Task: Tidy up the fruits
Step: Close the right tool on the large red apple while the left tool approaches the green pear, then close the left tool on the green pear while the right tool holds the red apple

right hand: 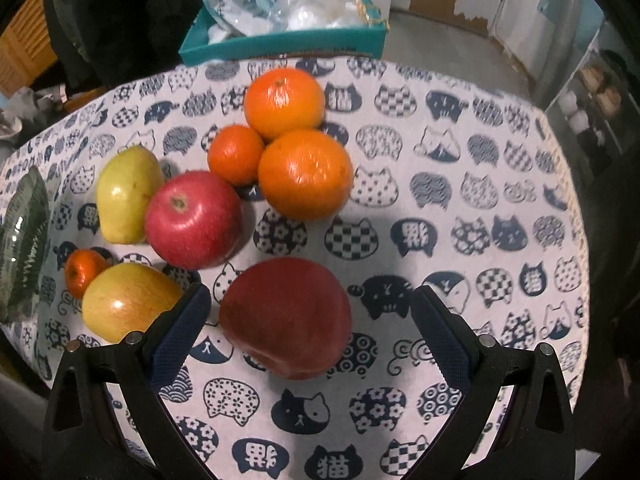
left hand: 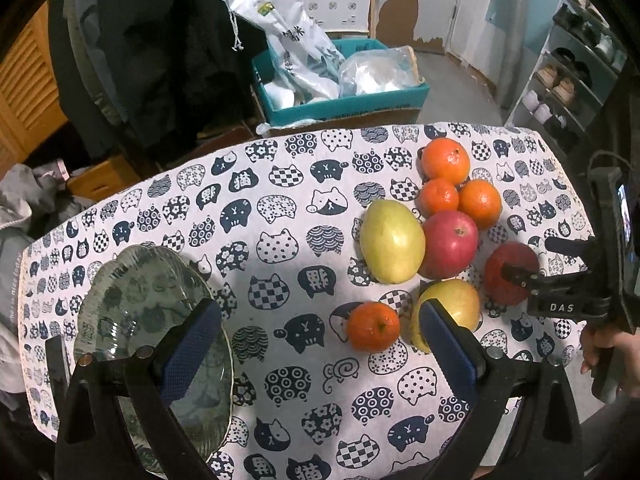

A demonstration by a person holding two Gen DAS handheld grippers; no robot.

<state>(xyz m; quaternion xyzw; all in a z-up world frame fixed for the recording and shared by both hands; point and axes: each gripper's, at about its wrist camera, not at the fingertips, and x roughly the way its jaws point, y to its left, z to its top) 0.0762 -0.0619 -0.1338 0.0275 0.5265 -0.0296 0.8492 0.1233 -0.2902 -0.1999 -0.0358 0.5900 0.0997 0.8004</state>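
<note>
A cluster of fruit lies on the cat-print tablecloth (left hand: 280,208): three oranges (left hand: 445,161), a green pear (left hand: 391,241), a red apple (left hand: 450,244), a yellow apple (left hand: 456,306), a small mandarin (left hand: 373,326) and a dark red apple (right hand: 286,316). A clear glass plate (left hand: 136,304) sits at the left, empty. My left gripper (left hand: 320,332) is open above the cloth between plate and fruit. My right gripper (right hand: 310,328) is open, its fingers either side of the dark red apple, apart from it. It also shows in the left wrist view (left hand: 520,280).
Beyond the table's far edge stands a teal cardboard box (left hand: 340,100) with plastic bags. A shoe rack (left hand: 568,80) stands at the right. Clothes (left hand: 28,200) lie at the left.
</note>
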